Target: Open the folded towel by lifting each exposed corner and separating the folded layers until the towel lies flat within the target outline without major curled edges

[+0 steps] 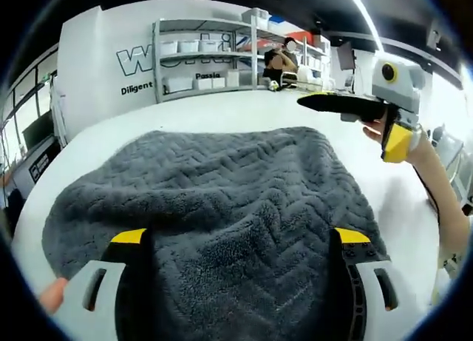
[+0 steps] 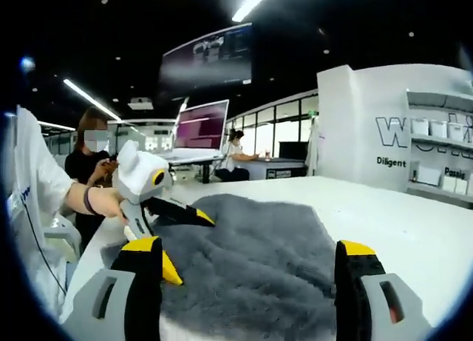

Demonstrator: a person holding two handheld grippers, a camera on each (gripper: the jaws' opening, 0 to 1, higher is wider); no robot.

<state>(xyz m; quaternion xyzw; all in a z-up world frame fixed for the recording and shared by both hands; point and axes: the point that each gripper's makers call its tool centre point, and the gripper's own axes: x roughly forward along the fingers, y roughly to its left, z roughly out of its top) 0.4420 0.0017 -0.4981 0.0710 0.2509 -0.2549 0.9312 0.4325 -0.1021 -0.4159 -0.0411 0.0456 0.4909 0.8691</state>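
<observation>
One towel: in the left gripper view the grey towel (image 1: 222, 200) fills the centre and lower frame, spread on the white table (image 1: 222, 112).
Left gripper (image 1: 240, 241): two yellow-tipped jaws spread wide at the bottom, towel between them.
Right gripper (image 1: 347, 104): upper right, held by a hand (image 1: 395, 134); black jaws seen edge-on, so their spread cannot be told there.
Shelf unit (image 1: 214, 52): upper centre, several white boxes on its shelves.
Right gripper view: the same single towel (image 2: 251, 260) lies lower centre; the right gripper (image 2: 251, 274) has its jaws wide apart; the left gripper (image 2: 181, 234) is at left, its jaws parted over the towel's edge.

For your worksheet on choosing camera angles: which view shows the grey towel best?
The left gripper view: the towel spreads across it, chevron weave and far edge plain. The right gripper view catches the towel low and foreshortened, with the left gripper at its edge.
</observation>
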